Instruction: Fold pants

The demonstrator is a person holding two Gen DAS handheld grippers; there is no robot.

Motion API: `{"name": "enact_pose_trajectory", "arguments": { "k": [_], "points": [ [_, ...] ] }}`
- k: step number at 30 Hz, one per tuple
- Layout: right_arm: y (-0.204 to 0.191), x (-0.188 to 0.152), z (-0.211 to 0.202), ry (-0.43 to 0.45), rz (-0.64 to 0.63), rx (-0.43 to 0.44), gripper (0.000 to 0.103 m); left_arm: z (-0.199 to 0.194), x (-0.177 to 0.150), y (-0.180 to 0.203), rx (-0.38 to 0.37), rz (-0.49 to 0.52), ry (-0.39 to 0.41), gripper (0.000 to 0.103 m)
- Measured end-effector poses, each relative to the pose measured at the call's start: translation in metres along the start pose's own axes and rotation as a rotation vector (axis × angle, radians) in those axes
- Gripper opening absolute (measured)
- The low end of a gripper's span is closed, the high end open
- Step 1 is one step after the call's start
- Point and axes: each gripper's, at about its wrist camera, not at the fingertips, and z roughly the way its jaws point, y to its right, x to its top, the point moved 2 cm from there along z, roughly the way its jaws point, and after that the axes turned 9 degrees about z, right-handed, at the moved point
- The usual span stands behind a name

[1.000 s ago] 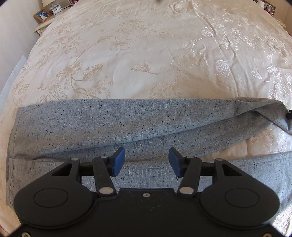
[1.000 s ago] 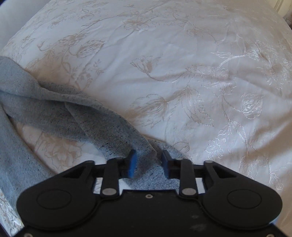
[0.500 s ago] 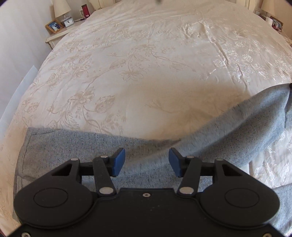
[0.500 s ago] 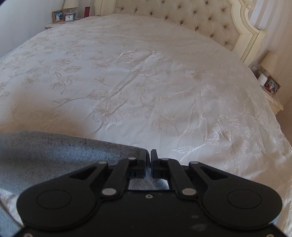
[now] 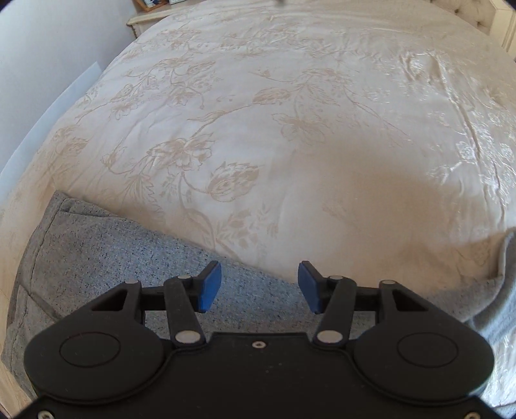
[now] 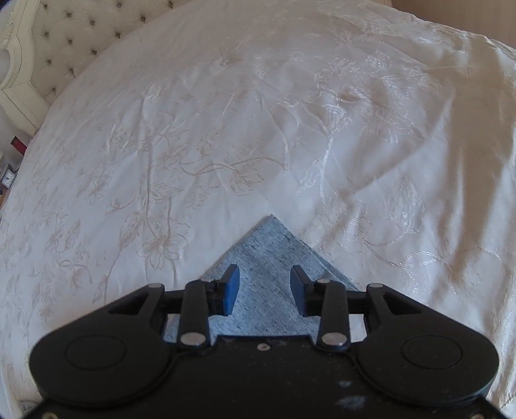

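We judge the step in hand to be the release after one fold: the grey speckled fabric pants (image 5: 106, 258) lie on the cream floral-embroidered bedspread (image 5: 290, 129), near its lower edge in both wrist views. In the right wrist view a corner of the pants (image 6: 274, 258) points away from us and rests flat on the cover.

The right gripper (image 6: 265, 295) has just been opening; its blue pads stand apart above that corner, with cloth showing below and between them but not pressed by them. The left gripper (image 5: 259, 287) is likewise released and holds nothing, hovering over the pants' long upper edge.

The next move, in our judgement, calls for picking a new edge or end of the stacked layers and carrying it across for a further fold. We would take all layers in one pinch so that none slides out.

Around the work: a tufted cream headboard (image 6: 64, 42) and a pale wooden nightstand (image 5: 145, 16), both well apart. Nothing stands in the way.
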Motion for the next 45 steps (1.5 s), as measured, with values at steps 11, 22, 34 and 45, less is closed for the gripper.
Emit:
{"name": "enact_pose_trajectory", "arguments": {
  "k": [11,22,34,45],
  "points": [
    [-0.087,-0.026,0.099,-0.078,-0.098,-0.241,0.035,0.012,-0.022,-0.035,0.019,0.006,-0.056,0.060],
    [-0.015,-0.052,0.001,-0.027,0.085,-0.160,0.004,0.028,-0.005,-0.070,-0.020,-0.012,-0.108,0.059],
    [0.083,-0.099,-0.085,0.015,0.208,-0.134,0.001,0.090,0.030,-0.065,-0.087,-0.074,-0.322,0.059],
    [0.073,-0.107,-0.078,-0.010,0.243,-0.037,0.029,0.135,0.023,-0.046,0.011,-0.077,-0.453,0.072]
  ]
}}
